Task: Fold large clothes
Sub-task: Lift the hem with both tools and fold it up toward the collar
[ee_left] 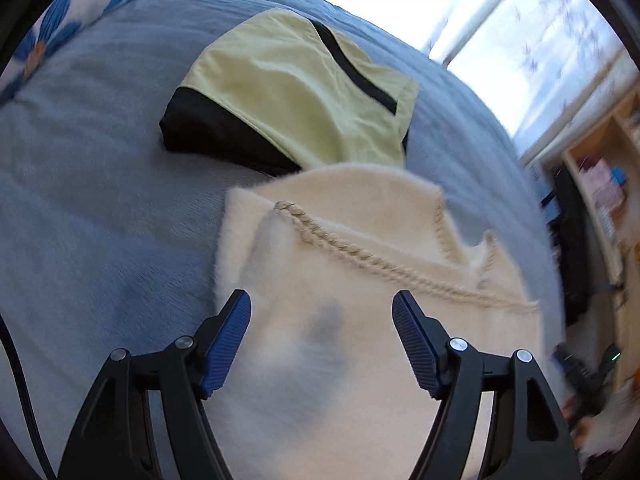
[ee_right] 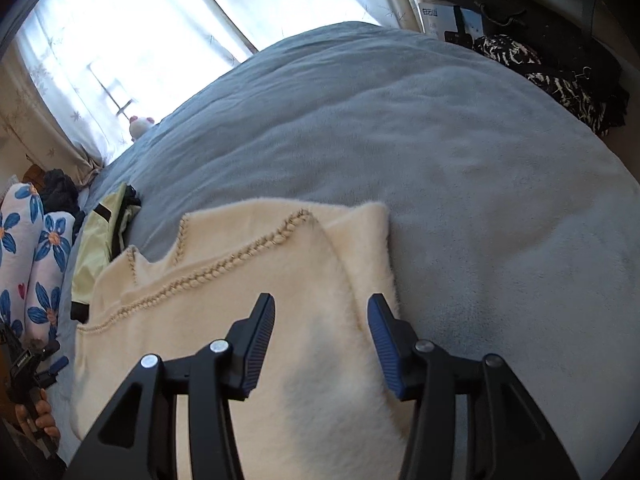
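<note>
A fluffy cream garment with braided trim lies folded on the grey-blue bed cover. My left gripper hovers over its left part, jaws open, nothing between the pads. The same cream garment shows in the right wrist view, where my right gripper stands open above its right edge, holding nothing. Behind it lies a folded yellow-green and black garment, also visible as the yellow-green garment at the left.
Blue-flowered pillows lie at the head of the bed cover. A small plush toy sits by the curtained window. A black-and-white patterned cloth hangs at the far right. Wooden shelves stand beside the bed. A person's hand holds the other gripper.
</note>
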`<state>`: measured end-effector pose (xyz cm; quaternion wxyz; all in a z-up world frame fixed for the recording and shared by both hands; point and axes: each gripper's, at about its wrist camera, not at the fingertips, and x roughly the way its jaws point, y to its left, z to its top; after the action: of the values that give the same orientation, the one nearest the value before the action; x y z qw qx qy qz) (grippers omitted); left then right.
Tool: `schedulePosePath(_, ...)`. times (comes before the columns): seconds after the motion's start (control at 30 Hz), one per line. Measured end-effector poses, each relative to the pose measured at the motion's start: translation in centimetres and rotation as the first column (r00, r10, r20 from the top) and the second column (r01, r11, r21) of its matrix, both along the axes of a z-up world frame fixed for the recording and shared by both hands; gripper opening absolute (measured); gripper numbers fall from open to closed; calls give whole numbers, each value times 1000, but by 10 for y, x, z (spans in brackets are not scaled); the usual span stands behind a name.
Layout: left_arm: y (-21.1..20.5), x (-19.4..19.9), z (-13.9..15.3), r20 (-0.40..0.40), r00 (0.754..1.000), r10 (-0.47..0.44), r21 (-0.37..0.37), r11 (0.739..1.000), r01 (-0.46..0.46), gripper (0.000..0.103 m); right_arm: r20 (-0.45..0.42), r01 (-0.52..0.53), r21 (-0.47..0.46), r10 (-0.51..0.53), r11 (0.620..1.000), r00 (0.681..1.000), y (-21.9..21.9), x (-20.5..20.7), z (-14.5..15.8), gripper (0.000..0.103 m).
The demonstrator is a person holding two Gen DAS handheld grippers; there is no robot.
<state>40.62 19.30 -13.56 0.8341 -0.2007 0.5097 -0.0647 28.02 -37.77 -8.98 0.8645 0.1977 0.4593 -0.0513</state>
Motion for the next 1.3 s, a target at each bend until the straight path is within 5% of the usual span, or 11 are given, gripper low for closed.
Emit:
schedulePosePath(0.3, -23, 21, -21, 13, 993, -119, 222, 968, 113, 71, -52, -99, -60, 96, 993, 994, 14, 50, -25, 48)
schedulePosePath(0.63, -29, 44, -36, 12, 989, -150, 258, 956, 142, 59, -87, -150, -45, 146, 988, 985, 20, 85, -45, 49)
schedulePosePath(0.7, -32, 46, -39, 24, 986, -162, 252, 956, 151, 48, -77, -158, -45, 154, 986, 985, 20, 86, -47, 48)
schedulePosePath(0.8, -40, 38, -36, 72, 981, -178, 314, 938, 147, 21, -62, -186, -98, 181, 978, 982, 28, 83, -46, 27)
schedulePosePath(0.87, -42, 32, -32, 98, 981, -166, 368, 922, 119, 8, -51, -188, -160, 182, 969, 982, 35, 78, -41, 11)
schedulePosePath(1.0, -39, 16, -16, 175, 976, -125, 383, 922, 50, 6, 26, -139, -240, 150, 961, 988, 43, 57, -22, 8)
schedulePosePath(1.3, -38, -4, 62, 370, 927, -54, 363, 927, -91, 6, 270, 12, -232, 52, 973, 962, 31, 17, 64, 7)
